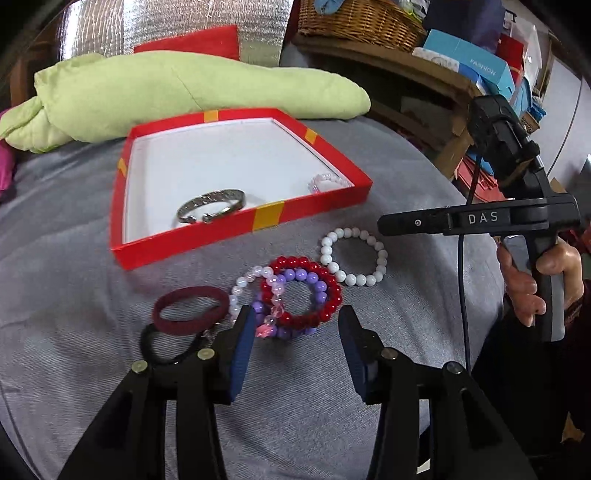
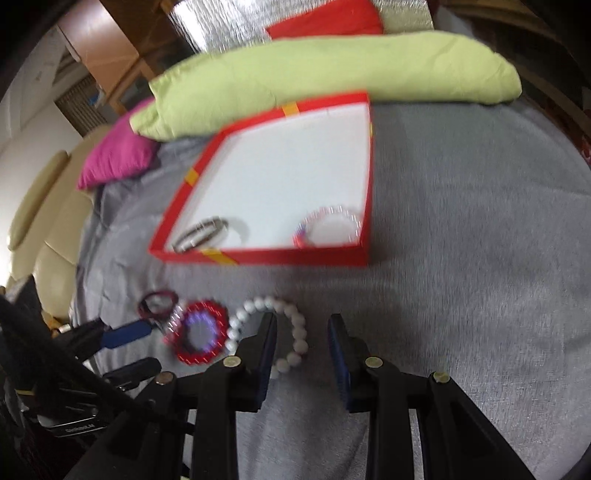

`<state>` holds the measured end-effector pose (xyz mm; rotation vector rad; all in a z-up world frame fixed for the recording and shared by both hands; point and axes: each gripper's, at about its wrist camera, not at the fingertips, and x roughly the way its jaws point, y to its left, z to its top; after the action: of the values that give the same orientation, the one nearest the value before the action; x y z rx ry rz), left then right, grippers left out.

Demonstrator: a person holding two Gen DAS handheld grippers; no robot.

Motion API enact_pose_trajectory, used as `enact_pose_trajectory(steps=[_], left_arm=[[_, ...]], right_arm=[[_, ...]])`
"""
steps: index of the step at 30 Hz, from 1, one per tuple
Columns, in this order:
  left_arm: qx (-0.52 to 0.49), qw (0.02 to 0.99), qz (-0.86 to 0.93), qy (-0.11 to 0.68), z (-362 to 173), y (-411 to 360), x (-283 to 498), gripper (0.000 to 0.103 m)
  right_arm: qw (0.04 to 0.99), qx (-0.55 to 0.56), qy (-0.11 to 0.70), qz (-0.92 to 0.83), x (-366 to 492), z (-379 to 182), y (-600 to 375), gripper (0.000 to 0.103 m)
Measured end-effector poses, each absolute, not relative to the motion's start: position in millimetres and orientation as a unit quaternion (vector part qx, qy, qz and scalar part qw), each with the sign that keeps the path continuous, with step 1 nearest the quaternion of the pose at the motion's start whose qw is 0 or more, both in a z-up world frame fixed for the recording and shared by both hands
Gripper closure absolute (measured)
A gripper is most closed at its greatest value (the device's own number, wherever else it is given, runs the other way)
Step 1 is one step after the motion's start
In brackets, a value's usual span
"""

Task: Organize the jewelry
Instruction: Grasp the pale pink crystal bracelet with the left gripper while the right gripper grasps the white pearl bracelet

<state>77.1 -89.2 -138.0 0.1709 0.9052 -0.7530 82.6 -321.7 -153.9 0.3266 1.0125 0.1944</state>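
Observation:
A red box (image 1: pixel 236 236) on the grey cloth holds a silver bangle (image 1: pixel 210 206) and a clear bead bracelet (image 1: pixel 327 181). In front of it lie a white bead bracelet (image 1: pixel 352 258), a red bead bracelet (image 1: pixel 325 295) stacked with a purple one (image 1: pixel 303 275), a pearly one (image 1: pixel 240 288), a maroon hair tie (image 1: pixel 190 308) and a black hair tie (image 1: pixel 162 350). My left gripper (image 1: pixel 297 325) stands open, straddling the red and purple pile. My right gripper (image 2: pixel 303 328) is open low over the white bead bracelet (image 2: pixel 258 306), whose right side lies between the fingers.
A green pillow (image 1: pixel 184 92) and a red cushion (image 1: pixel 195 44) lie behind the box, and a pink cushion (image 2: pixel 114 158) lies at the left. A wicker basket (image 1: pixel 358 22) and blue boxes (image 1: pixel 469 62) crowd a shelf at the right. A hand (image 1: pixel 524 288) grips the right gripper's handle.

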Motion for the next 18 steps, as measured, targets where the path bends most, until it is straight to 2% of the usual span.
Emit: enact_pose_trajectory(steps=[7, 10, 12, 16, 18], left_arm=[[0.078, 0.817, -0.352, 0.449, -150, -94, 87, 0.056], [0.067, 0.814, -0.353, 0.456, -153, -91, 90, 0.059], [0.058, 0.811, -0.354, 0.461, -154, -89, 92, 0.071], [0.065, 0.809, -0.352, 0.466, -157, -87, 92, 0.078], [0.070, 0.807, -0.354, 0.467, -158, -86, 91, 0.085]], right_arm=[[0.842, 0.155, 0.509, 0.092, 88, -168, -322, 0.072], [0.845, 0.146, 0.507, 0.093, 88, -167, -320, 0.065], [0.847, 0.147, 0.502, 0.092, 88, -166, -319, 0.048], [0.855, 0.134, 0.493, 0.089, 88, -165, -313, 0.048], [0.856, 0.127, 0.493, 0.087, 89, -167, -312, 0.050]])
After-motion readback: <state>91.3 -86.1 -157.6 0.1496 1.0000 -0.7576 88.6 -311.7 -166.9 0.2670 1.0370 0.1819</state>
